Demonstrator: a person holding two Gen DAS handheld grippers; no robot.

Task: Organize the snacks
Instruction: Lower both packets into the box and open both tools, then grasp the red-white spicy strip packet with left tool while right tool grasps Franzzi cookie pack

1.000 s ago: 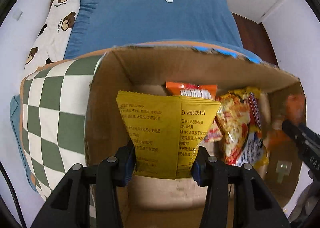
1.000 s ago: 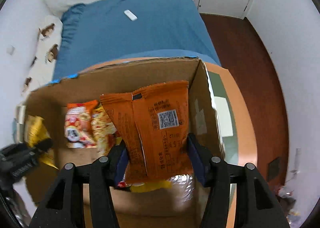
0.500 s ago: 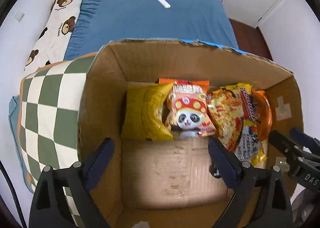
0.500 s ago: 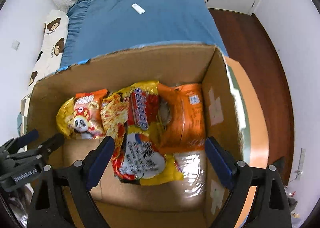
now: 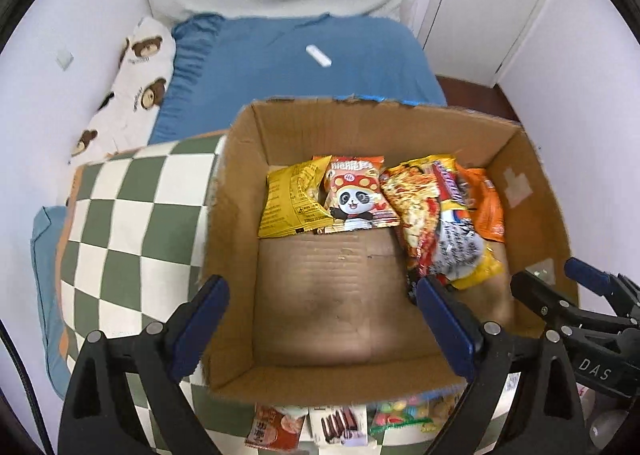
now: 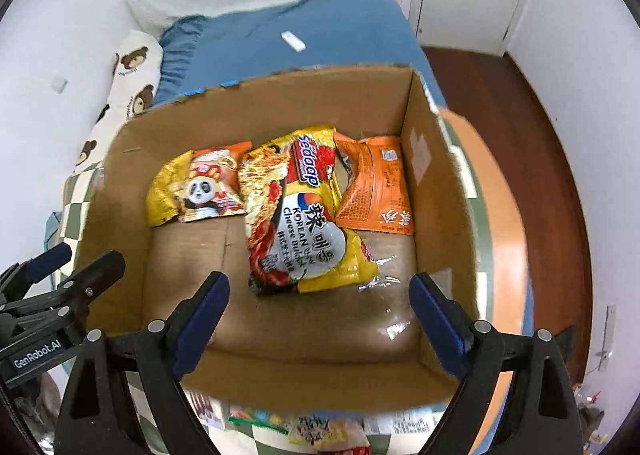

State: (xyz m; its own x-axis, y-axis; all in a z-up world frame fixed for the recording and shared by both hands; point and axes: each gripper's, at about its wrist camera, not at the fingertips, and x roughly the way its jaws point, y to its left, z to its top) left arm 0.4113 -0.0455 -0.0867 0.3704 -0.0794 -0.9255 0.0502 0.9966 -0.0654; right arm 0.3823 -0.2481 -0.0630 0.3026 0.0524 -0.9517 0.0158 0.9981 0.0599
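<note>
Cardboard box (image 5: 236, 223): open-topped, standing on a green-and-white checked cushion (image 5: 132, 211) on the bed. Near half of the floor bare; far half stocked.

Noodle packet (image 6: 296, 211): yellow and red, largest item, lying flat at the middle and overlapping its neighbours.

Orange packet (image 6: 376, 191): flat against the right wall, partly under the noodle packet.

Yellow packet (image 5: 290, 199): far-left of the group, printed back upward.

Panda packet (image 5: 352, 195): face up, resting on the yellow packet's edge.

Loose snacks (image 5: 340, 423): several small packets on the cushion in front of the box's near wall, not yet boxed.

Step in hand, as judged: fetching the next packet from the loose ones. Advice: draw each gripper clear above the near wall before descending; take a packet by its sealed edge, not its puffed middle, and lay it on the bare floor rather than on the existing pile.

Left gripper (image 5: 320, 303): jaws spread wide, holding nothing, touching nothing, poised over the near-left of the box.

Right gripper (image 6: 320, 299): jaws likewise wide apart, empty, over the near-right.
</note>
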